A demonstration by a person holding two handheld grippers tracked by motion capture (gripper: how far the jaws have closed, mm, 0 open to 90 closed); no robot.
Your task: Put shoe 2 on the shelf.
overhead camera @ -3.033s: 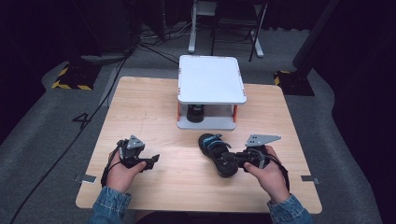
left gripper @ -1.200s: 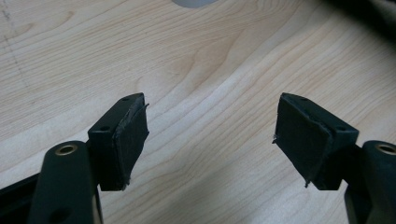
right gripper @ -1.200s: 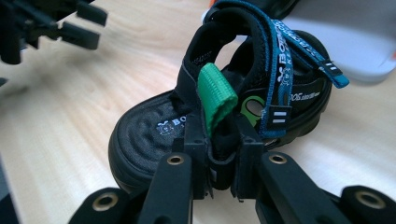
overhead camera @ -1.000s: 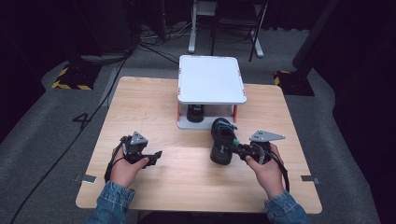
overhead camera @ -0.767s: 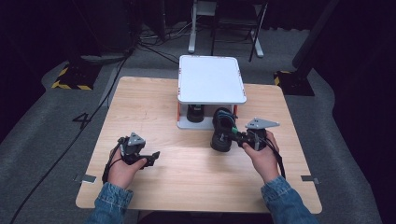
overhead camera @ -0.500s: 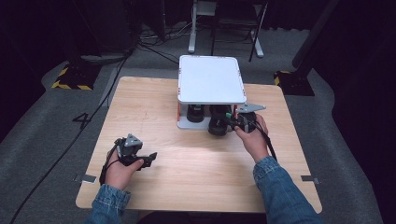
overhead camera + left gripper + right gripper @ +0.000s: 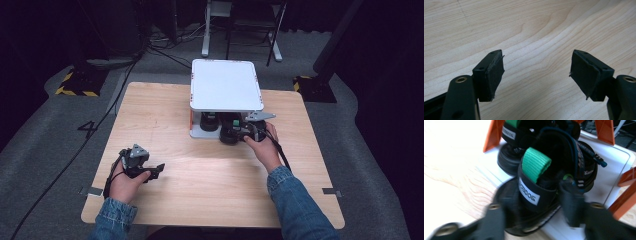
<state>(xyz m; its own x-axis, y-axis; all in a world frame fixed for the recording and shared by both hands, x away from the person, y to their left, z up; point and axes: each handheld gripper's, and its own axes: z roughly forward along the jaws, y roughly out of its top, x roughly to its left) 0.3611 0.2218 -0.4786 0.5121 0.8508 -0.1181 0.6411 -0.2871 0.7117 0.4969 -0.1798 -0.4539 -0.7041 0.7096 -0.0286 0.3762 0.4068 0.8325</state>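
Right gripper pinches the sandal at the rack mouth: slide it level beside its mate, clear of the orange legs; left gripper rests spread.

Even overhead light on the table, dark surroundings, motion blur and overexposed wood in the right gripper view

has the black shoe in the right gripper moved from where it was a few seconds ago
Yes. The black shoe, held in the right gripper, has gone from mid-table away from the person to the white shelf rack, now at its lower tier beside the other shoe.
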